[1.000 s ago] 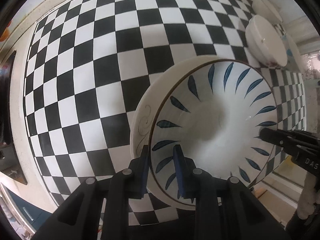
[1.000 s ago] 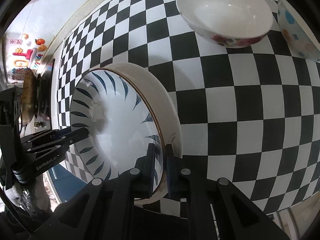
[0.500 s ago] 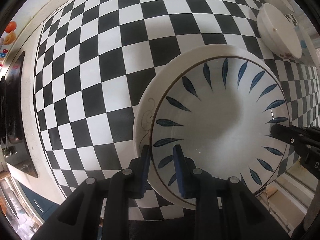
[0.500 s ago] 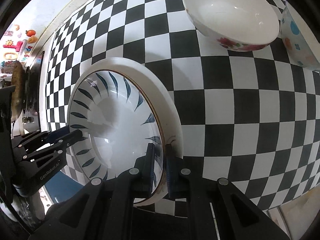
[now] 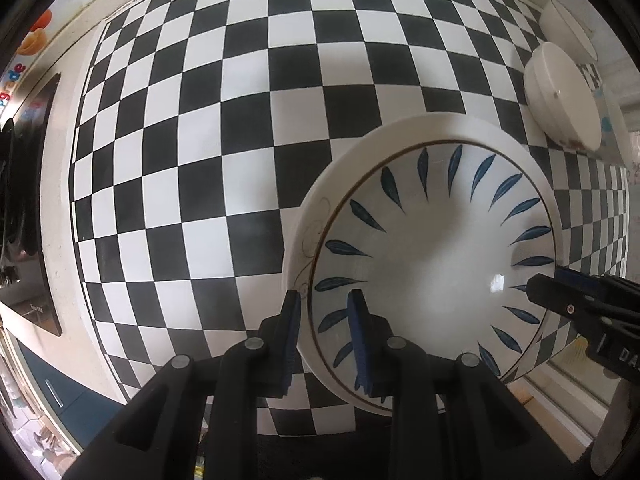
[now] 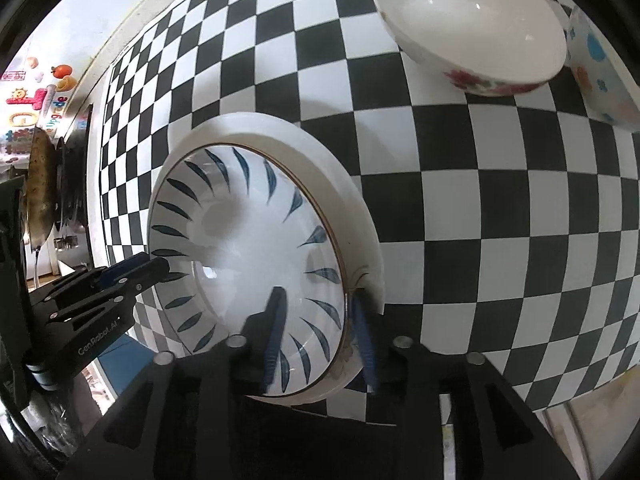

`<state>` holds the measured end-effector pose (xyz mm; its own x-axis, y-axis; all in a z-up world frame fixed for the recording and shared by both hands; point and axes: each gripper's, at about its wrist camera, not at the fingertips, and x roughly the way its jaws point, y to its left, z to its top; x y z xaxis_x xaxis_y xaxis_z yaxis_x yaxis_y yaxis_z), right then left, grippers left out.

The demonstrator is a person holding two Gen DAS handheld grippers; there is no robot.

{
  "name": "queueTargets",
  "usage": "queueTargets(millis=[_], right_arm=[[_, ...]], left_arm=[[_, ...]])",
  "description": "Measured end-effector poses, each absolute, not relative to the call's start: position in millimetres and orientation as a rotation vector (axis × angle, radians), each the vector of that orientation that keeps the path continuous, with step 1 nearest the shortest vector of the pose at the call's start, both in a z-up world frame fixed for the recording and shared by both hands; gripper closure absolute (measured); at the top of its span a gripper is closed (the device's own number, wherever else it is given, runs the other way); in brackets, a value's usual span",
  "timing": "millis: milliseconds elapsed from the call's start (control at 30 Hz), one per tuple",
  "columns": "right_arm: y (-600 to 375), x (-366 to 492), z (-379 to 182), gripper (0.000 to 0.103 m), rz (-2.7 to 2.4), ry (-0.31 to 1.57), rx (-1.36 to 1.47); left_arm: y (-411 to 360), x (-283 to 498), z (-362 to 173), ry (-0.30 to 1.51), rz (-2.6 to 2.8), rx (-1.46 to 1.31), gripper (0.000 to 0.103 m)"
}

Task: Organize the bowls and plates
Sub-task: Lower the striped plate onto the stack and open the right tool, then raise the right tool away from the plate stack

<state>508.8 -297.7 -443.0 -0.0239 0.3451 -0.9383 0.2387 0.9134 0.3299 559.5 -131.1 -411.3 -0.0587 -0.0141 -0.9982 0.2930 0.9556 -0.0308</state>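
Note:
A white bowl with blue leaf marks (image 5: pixel 432 264) sits nested in a wider white plate (image 5: pixel 316 216) on the checkered cloth. My left gripper (image 5: pixel 324 332) straddles their near rim, fingers spread a little, one outside and one inside. My right gripper (image 6: pixel 320 332) straddles the opposite rim with its fingers wide apart, and shows at the right edge of the left wrist view (image 5: pixel 576 304). The bowl and plate show in the right wrist view too (image 6: pixel 240 248).
A white bowl with red flowers (image 6: pixel 472 28) stands beyond on the cloth, next to a dotted bowl (image 6: pixel 600 72) at the right edge. Both show at the far right of the left wrist view (image 5: pixel 560 100). A stove with a pan (image 6: pixel 40 192) lies past the cloth's left edge.
My right gripper's fingers have spread apart, letting go of the rim. My left gripper's fingers have also widened slightly. The stack has settled lower on the cloth.

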Motion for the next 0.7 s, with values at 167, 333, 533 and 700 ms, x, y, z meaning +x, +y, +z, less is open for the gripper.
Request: queueTargets(millis=[167, 333, 533, 700], right_arm=[[-294.3, 507.2, -428.8, 0.052, 0.076, 1.592, 0.409], [-292.1, 502.0, -414.8, 0.013, 0.079, 1.559, 0.414], [-297.0, 492.9, -392.8, 0.013, 0.007, 1.492, 0.355], [-303.4, 484.7, -370.5, 0.013, -0.032, 1.455, 0.335]], left_arm=[[-132.2, 558.2, -406.1, 1.595, -0.255, 0.200, 0.074], [-129.2, 555.9, -392.8, 1.536, -0.267, 0.204, 0.033], [-132.5, 555.6, -371.7, 1.484, -0.254, 0.205, 0.021], [-126.7, 543.1, -341.0, 1.433, -0.249, 0.212, 0.021]])
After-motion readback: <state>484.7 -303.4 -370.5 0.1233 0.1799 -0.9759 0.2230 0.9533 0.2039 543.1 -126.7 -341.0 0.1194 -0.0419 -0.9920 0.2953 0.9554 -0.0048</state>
